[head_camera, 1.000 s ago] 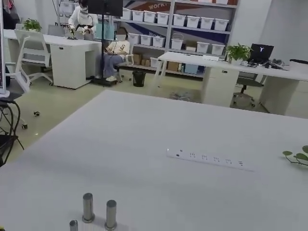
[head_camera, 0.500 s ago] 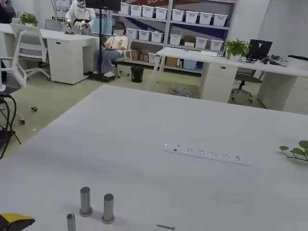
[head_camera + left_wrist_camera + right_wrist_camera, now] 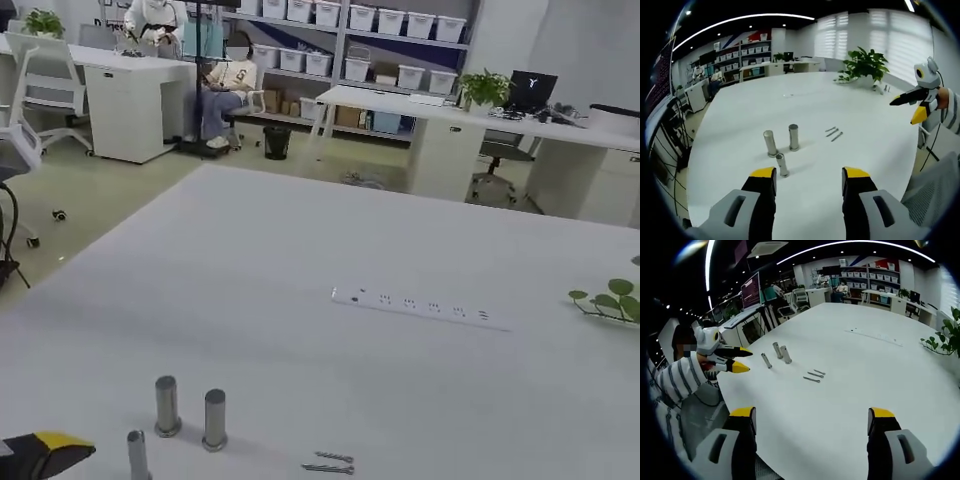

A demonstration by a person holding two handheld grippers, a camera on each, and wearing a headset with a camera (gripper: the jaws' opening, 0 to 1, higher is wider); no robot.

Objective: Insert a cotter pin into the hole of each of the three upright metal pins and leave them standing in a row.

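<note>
Now 3 upright pins [image 3: 793, 137], 3 cotter pins [image 3: 832, 133]; L fingers [image 3: 762, 176], R fingers [image 3: 743, 416] wide, empty.

Open office. White surface [image 3: 300, 250] carried a power strip [image 3: 420, 305]. Floor [image 3: 110, 190] was pale green. Shelving [image 3: 345, 45] w/ white bins [image 3: 400, 20] lined rear wall; white desks [image 3: 420, 105], office chair [image 3: 40, 80], potted plant [image 3: 487, 88] stood nearby. Windows [image 3: 890, 35] had blinds; ceiling strip lights [image 3: 740, 21] were on.
</note>
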